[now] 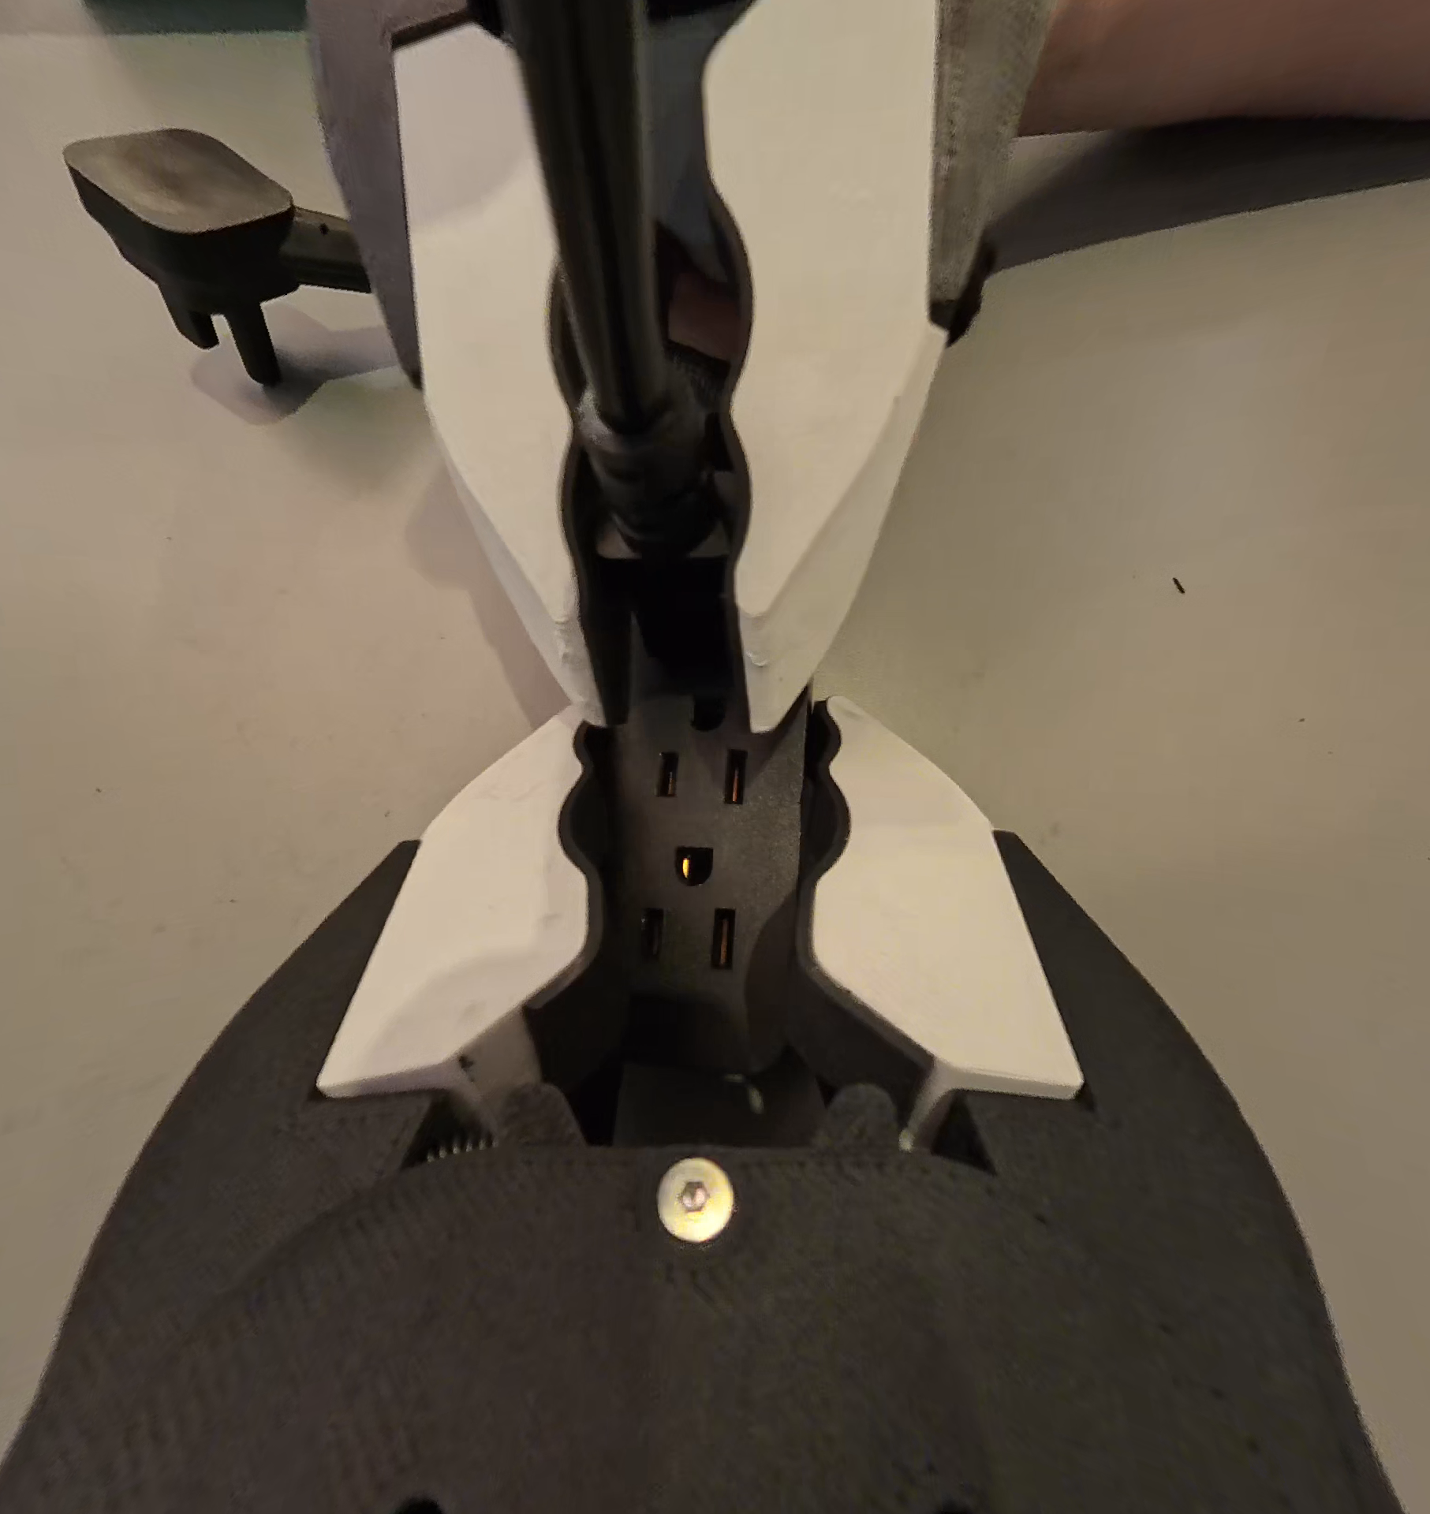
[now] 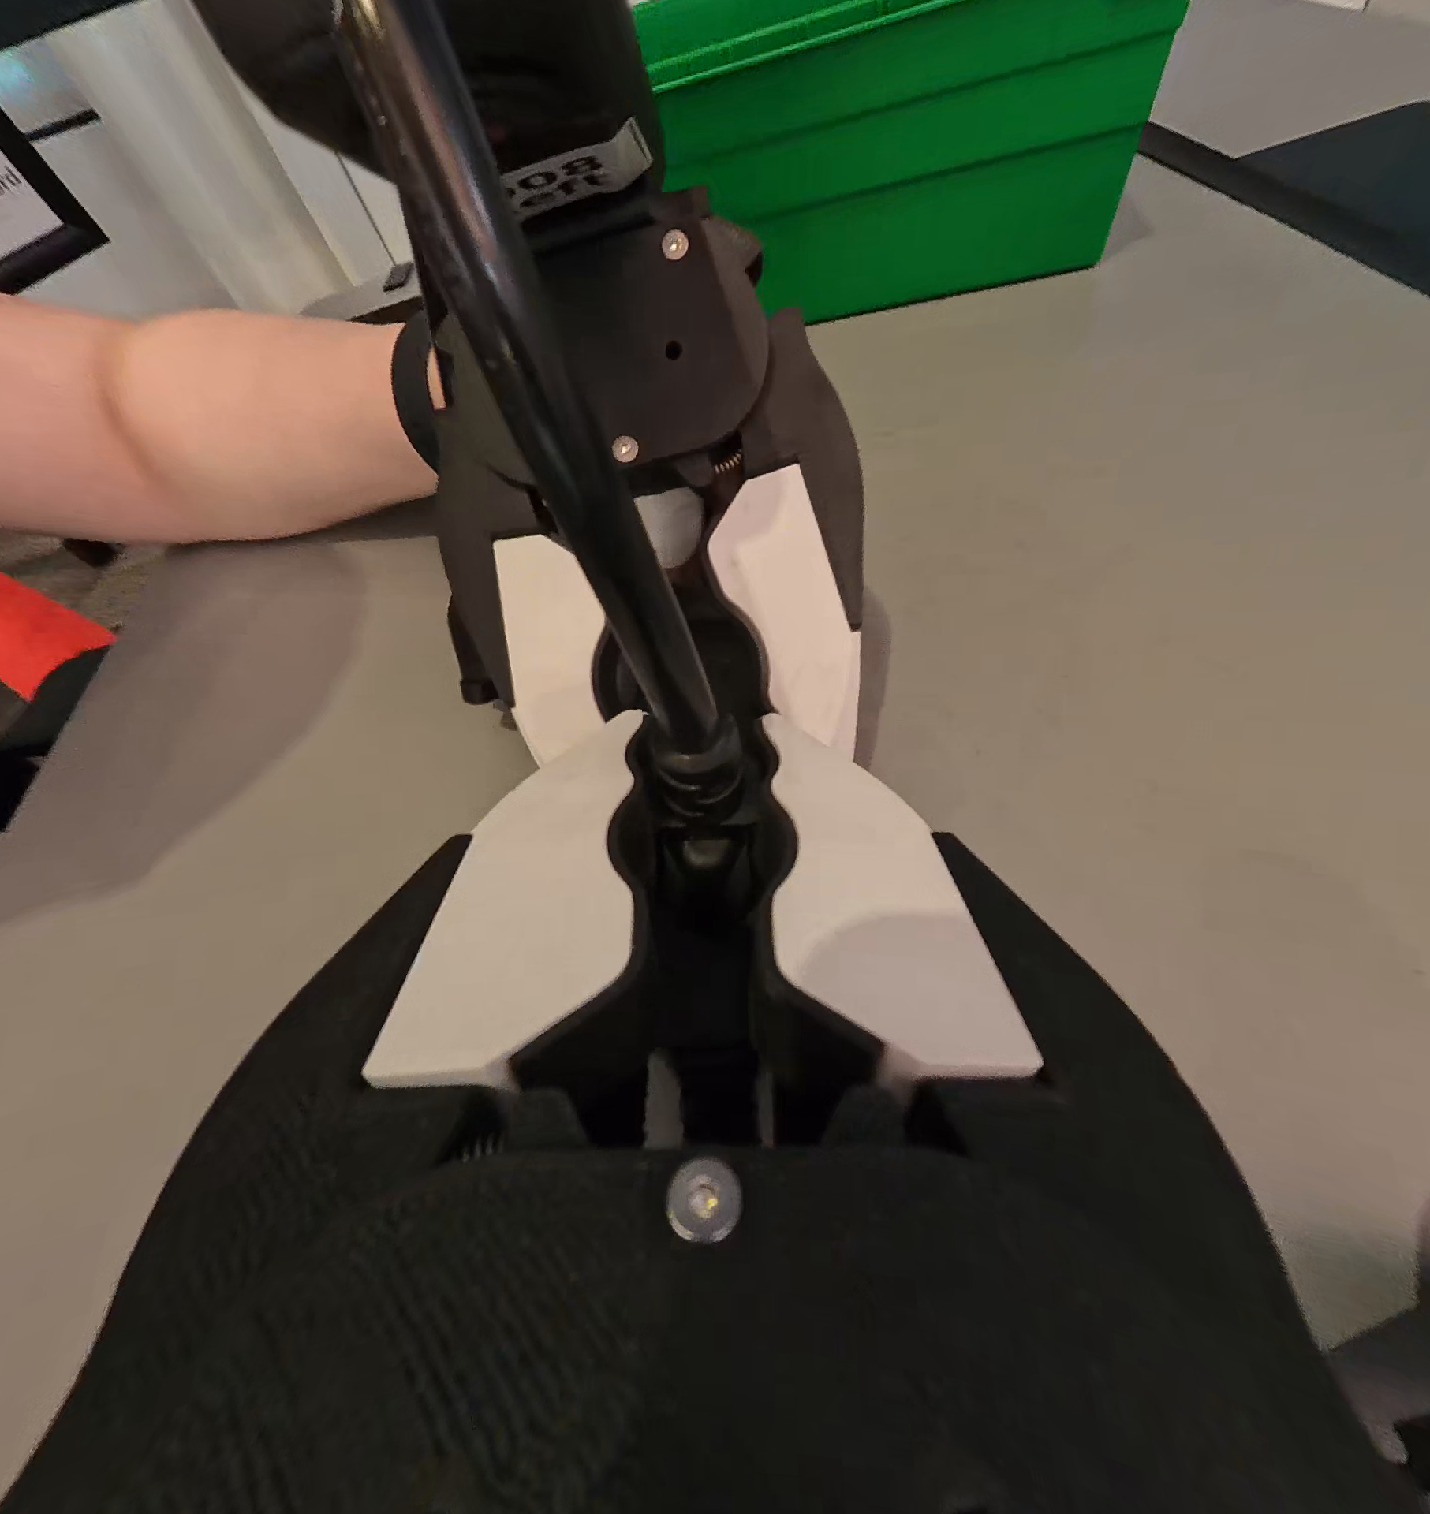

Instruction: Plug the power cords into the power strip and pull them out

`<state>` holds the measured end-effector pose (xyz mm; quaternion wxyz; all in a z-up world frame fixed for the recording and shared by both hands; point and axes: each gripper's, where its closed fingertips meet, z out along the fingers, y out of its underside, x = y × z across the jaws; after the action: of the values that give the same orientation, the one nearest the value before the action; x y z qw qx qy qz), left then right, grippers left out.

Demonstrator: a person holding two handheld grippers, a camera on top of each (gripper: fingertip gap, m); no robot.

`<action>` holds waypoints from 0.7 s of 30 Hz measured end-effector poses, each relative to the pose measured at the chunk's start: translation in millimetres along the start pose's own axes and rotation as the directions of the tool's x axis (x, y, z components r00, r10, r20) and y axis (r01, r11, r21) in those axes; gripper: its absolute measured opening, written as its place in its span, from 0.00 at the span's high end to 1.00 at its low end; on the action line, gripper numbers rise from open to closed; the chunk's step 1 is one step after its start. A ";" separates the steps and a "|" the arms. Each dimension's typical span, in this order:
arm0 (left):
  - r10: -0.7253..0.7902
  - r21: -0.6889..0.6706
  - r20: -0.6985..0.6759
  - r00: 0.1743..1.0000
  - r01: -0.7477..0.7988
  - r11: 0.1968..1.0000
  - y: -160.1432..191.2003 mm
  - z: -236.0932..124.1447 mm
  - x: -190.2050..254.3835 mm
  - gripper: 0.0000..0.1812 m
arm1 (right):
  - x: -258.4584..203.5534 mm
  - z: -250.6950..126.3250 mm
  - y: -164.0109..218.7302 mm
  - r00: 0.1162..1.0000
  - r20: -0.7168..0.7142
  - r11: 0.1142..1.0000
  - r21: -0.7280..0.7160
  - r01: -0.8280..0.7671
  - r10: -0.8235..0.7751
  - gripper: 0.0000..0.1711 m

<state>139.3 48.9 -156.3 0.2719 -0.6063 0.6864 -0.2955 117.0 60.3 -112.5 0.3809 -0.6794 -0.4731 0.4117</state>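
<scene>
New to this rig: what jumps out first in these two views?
Two white-fingered grippers meet nose to nose at centre: the left gripper clamps the black power strip, its empty sockets facing up, while the right gripper is shut on a black plug whose power cord sweeps up toward the camera. Next, a green bin sits behind on the table, and a spare plug lies far left.

left gripper (image 1: 699, 737): lower centre of left wrist view; white fingers closed in on a black body between them
right gripper (image 2: 699, 729): lower centre of right wrist view; fingers pinched tight, tips nearly meeting
facing: tip to tip, mid-frame in both views
forearm (image 2: 203, 426): bare; left edge of right wrist view; black strap at wrist
</scene>
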 end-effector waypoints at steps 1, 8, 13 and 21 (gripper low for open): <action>-0.009 -0.001 0.004 1.000 0.009 1.000 -0.2 0.3 -1.0 0.75 | 0.4 -0.3 0.1 1.000 -0.021 1.000 0.001 0.015 -0.015 0.88; -0.029 -0.002 0.030 0.999 0.029 1.000 -1.2 1.2 -3.2 0.75 | 2.9 1.3 4.7 0.957 -0.223 0.959 -0.256 0.125 -0.185 0.87; -0.030 -0.007 0.041 0.999 0.030 1.000 -0.7 1.3 -2.6 0.75 | 3.8 3.3 2.9 0.991 -0.135 0.975 -0.217 -0.047 0.018 0.88; -0.053 0.018 0.065 0.996 0.052 0.998 -2.9 1.4 -9.3 0.75 | 6.9 -6.1 1.1 0.994 -0.036 0.992 -0.075 -0.106 0.103 0.88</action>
<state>143.3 57.8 -154.9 0.2913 -0.6314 0.6585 -0.2879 124.4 65.9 -112.6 0.3399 -0.7241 -0.4462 0.4014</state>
